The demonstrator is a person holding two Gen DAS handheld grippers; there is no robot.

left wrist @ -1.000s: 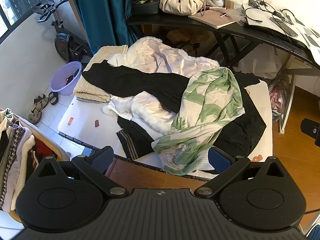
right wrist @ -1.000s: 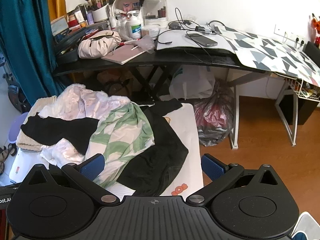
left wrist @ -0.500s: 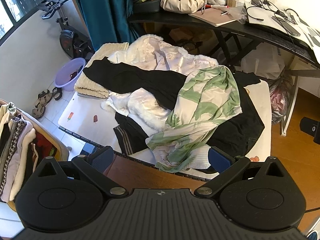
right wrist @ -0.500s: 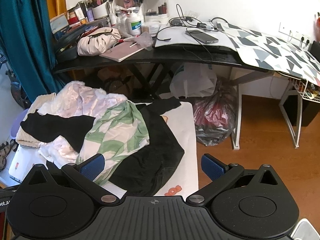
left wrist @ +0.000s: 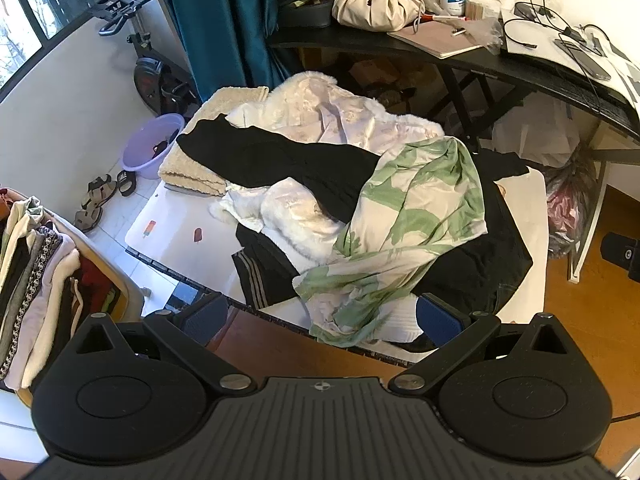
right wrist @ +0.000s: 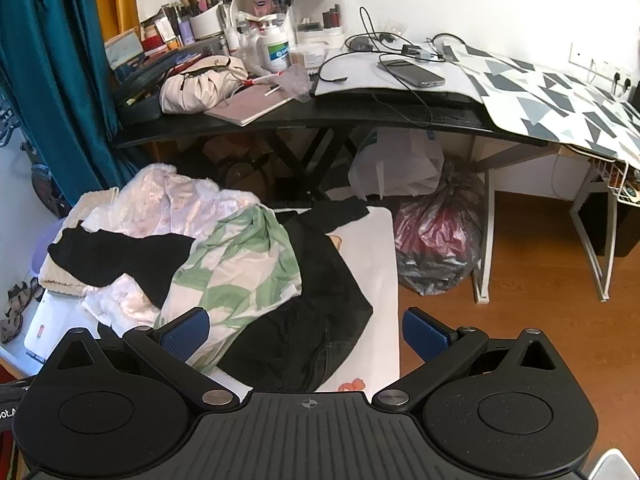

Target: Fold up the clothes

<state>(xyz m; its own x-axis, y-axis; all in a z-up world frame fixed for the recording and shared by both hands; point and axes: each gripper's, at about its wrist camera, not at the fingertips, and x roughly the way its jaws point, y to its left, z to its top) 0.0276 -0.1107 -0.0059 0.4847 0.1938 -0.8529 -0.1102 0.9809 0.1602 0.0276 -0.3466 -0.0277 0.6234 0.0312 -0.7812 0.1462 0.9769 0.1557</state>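
A heap of clothes lies on a low white table (left wrist: 532, 216). On top is a green and white leaf-print garment (left wrist: 416, 216), also in the right wrist view (right wrist: 240, 264). Under it are a black garment (left wrist: 280, 160), a white fluffy garment (left wrist: 332, 112), a dark striped piece (left wrist: 256, 272) and a black garment at the right (right wrist: 320, 320). A beige towel (left wrist: 200, 160) lies folded at the far left. My left gripper (left wrist: 320, 316) is open and empty, above the table's near edge. My right gripper (right wrist: 306, 332) is open and empty, above the near right part of the heap.
A black desk (right wrist: 320, 120) with a beige bag (right wrist: 200, 88), cosmetics and cables stands behind the table. Plastic bags (right wrist: 436, 248) sit under it. A purple basin (left wrist: 148, 148) and sandals are on the floor at left. A basket of clothes (left wrist: 36, 280) is at near left.
Both grippers have drawn back a little and risen, so the heap sits lower and smaller in both views. The clothes have not moved.
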